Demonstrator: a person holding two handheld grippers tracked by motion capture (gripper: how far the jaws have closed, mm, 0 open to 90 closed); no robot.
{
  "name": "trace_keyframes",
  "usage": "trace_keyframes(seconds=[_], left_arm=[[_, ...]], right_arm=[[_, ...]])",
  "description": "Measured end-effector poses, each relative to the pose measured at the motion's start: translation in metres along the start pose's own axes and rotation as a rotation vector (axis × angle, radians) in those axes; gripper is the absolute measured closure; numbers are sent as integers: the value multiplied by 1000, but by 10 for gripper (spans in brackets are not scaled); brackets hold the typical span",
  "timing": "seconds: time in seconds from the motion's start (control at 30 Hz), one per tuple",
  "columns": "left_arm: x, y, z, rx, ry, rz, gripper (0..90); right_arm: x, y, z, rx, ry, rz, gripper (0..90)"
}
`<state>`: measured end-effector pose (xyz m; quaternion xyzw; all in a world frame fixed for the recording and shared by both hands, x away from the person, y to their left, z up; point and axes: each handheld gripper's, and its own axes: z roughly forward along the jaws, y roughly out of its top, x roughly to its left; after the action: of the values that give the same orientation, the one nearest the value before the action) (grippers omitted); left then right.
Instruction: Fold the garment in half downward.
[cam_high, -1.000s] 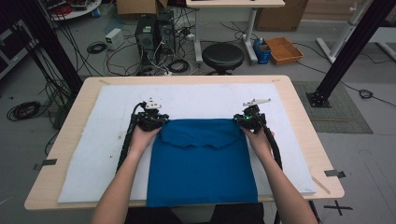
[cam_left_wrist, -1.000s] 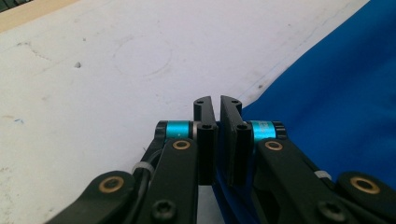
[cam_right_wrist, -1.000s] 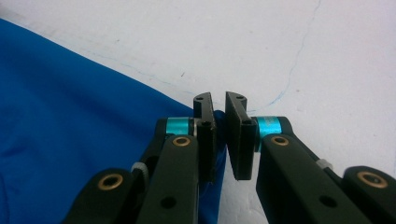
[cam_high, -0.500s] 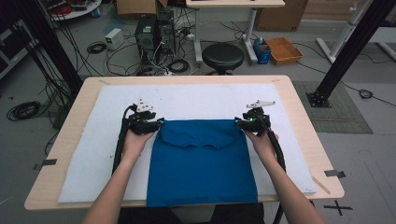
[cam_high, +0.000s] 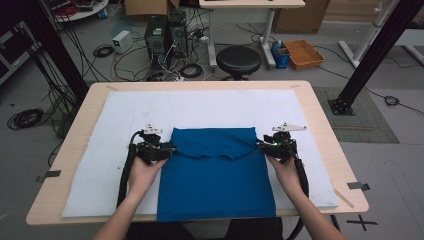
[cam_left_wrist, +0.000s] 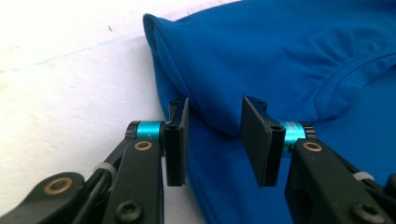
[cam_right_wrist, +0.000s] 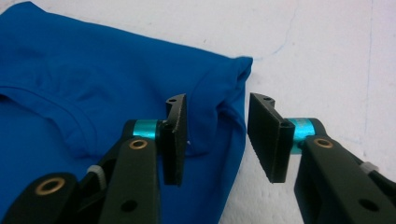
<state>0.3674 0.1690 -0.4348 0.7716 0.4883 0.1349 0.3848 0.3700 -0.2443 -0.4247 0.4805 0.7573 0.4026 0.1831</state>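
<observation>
A folded blue shirt (cam_high: 216, 175) is seen laid flat on the counter's white mat (cam_high: 100, 165), long axis running toward the person, collar fold at the far end, flanked at its far corners by the left gripper (cam_high: 170, 148) and right gripper (cam_high: 260, 144), jaws apart after a partial re-closing, nothing clamped.
</observation>
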Motion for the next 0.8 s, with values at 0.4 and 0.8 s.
trace_keyframes(seconds=[0.4, 0.8], left_arm=[[-3, 1, 11, 26, -3, -10, 684], [-7, 2, 10, 12, 14, 42, 847]], right_arm=[[6, -5, 18, 78, 2, 2, 659], [14, -3, 23, 96, 5, -73, 865]])
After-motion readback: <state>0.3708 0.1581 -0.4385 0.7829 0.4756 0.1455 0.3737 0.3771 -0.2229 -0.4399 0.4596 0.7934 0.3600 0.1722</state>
